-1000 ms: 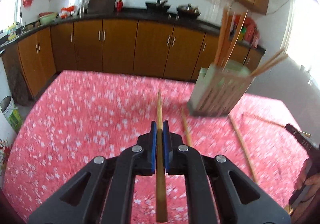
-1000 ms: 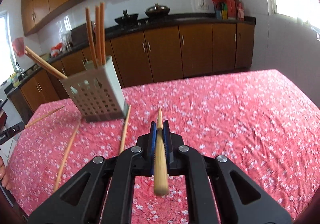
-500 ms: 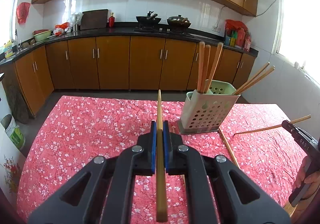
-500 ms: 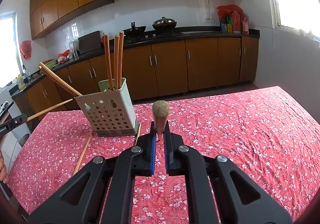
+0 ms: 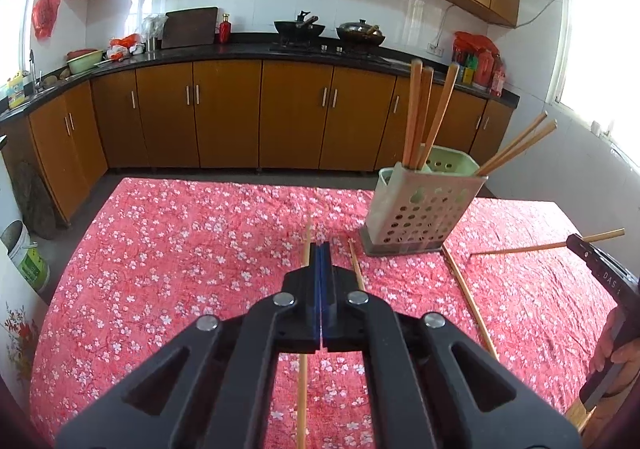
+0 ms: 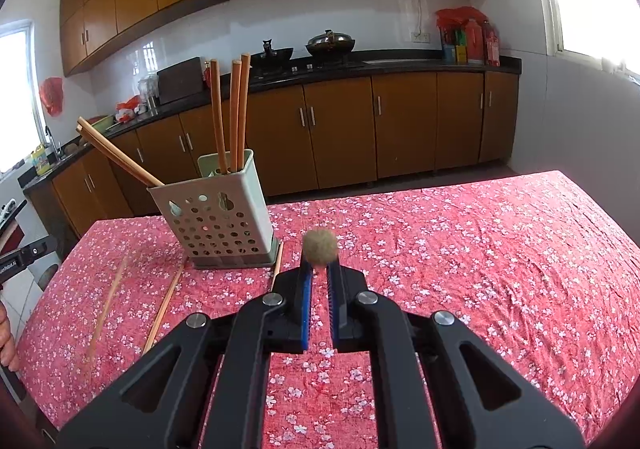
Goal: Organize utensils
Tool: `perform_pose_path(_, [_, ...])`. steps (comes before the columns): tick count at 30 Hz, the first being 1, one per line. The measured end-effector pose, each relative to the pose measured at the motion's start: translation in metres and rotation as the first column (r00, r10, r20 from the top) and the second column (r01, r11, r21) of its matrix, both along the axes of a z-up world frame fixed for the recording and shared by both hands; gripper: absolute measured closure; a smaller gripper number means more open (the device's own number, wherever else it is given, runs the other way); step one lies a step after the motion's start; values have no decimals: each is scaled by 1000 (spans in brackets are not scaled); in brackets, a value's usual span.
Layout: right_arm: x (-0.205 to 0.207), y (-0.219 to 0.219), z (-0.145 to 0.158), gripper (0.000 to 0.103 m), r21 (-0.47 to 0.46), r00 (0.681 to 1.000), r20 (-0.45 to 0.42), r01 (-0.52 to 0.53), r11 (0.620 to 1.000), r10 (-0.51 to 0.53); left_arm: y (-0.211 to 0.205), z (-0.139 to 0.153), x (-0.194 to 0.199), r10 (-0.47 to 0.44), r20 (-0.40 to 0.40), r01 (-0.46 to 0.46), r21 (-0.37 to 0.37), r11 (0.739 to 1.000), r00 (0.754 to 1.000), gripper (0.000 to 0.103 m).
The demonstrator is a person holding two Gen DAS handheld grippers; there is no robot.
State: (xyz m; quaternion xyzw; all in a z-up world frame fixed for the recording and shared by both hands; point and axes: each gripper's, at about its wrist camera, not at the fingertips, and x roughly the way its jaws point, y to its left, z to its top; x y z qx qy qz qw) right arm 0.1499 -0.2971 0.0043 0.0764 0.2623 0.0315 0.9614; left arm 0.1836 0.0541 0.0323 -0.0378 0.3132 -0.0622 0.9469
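A pale green perforated utensil holder (image 5: 422,209) stands on the red floral tablecloth (image 5: 180,249) with several wooden chopsticks in it; it also shows in the right wrist view (image 6: 218,215). My left gripper (image 5: 322,249) is shut and empty. A chopstick (image 5: 303,381) lies on the cloth just left of and below it. My right gripper (image 6: 319,269) is shut on a chopstick (image 6: 319,245), seen end-on, pointing at the camera. From the left wrist view that chopstick (image 5: 548,246) sticks out level at the right.
Loose chopsticks lie on the cloth near the holder: one (image 5: 470,303) to its right and one (image 5: 355,263) in front, also one (image 6: 164,309) in the right wrist view. Kitchen cabinets (image 5: 240,113) stand beyond the table's far edge.
My left gripper let go of its chopstick, which now lies on the cloth, and its jaws closed fully. The right gripper still holds its chopstick end-on.
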Motion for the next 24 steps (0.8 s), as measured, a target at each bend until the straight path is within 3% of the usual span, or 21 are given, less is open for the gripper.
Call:
perform_pose_path(3, [-1, 2, -1, 95, -2, 1000, -1, -2, 1000, 2, 4, -13, -1, 12, -31, -12, 2, 1000, 999, 101])
perform_pose_path(7, [-1, 2, -2, 95, 1, 1000, -1, 0, 1000, 0, 8, -52, -8, 11, -128, -12, -5, 1000, 992, 92])
perform_pose_path(11, [0, 2, -4, 95, 4, 1000, -11, -1, 1000, 1, 3, -82, -20, -22, -189, 20, -14, 1000, 982, 91])
perform_pose_path(15, [0, 3, -7, 95, 4, 1000, -19, -4, 1000, 4, -7, -103, -32, -56, -219, 56, -8, 998, 974, 80])
perform_pose_path(18, [0, 4, -8, 95, 5, 1000, -20, -5, 1000, 5, -15, -115, -31, -59, -253, 67, 23, 997, 966, 83])
perform_pose_path(19, [0, 4, -8, 95, 5, 1000, -20, -4, 1000, 4, -17, -119, -28, -56, -273, 67, 31, 997, 960, 93])
perform_pose_path(20, [0, 5, -8, 95, 5, 1000, -20, -4, 1000, 4, -18, -122, -27, -41, -272, 57, 51, 997, 961, 95])
perform_pose_path(24, [0, 4, -10, 95, 9, 1000, -24, 1, 1000, -1, -16, -120, -10, -24, -289, 40, 48, 998, 957, 95])
